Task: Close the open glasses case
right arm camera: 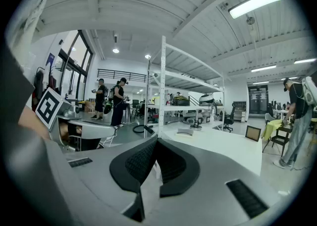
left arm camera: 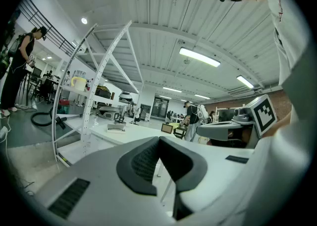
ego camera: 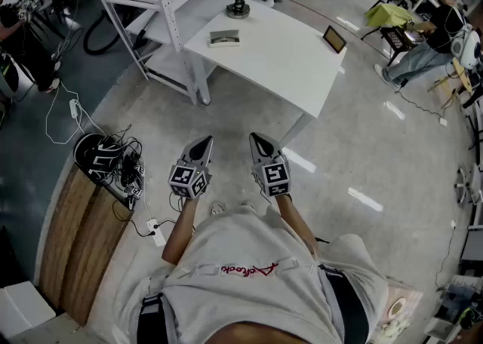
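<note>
Glossy grey concrete [ego camera: 362, 146] is seen around a white rectangular table [ego camera: 294, 71], near whose far-left edge the flat grey rectangular glasses case [ego camera: 224, 38] is laid. The left gripper [ego camera: 204, 141] and right gripper [ego camera: 256, 138] are held pressed together, empty, well apart from it.

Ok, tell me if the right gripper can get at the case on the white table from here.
Probably not yet: the right gripper hangs short of the table, and the glasses case lies across it. Nothing blocks the way; step closer.
</note>
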{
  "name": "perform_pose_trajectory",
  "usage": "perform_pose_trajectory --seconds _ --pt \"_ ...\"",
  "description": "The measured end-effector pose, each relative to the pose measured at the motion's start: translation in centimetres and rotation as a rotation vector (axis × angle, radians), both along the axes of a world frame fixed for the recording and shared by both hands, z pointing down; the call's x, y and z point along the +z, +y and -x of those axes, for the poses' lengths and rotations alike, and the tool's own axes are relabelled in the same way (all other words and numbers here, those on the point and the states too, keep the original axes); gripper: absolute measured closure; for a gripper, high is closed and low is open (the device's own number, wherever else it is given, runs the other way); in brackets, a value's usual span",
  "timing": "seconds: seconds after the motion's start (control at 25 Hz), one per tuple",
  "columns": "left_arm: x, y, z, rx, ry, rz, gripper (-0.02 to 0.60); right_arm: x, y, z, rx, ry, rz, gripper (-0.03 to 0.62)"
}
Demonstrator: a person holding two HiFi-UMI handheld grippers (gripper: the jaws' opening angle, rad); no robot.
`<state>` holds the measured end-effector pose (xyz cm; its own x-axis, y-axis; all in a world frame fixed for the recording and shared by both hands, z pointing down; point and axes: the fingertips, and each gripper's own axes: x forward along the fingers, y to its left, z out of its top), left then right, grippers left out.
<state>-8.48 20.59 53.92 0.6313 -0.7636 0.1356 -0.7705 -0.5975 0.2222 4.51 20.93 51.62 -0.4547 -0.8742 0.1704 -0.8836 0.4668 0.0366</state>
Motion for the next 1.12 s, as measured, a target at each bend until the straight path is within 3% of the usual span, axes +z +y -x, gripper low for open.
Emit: perform_pose_trajectory --seconds 0.56,1.12 --pt "-0.6 0.2 -1.4 -0.006 -0.016 -0.009 0.557 -0.6 0.2 -0.9 -0.025 -0.038 -0.011 0.565" --pt "0.4 1.9 -5.6 -0.012 -0.013 0.001 0.557 0.0 1.3 -3.6 -0.073 -0.025 -0.001 0.565"
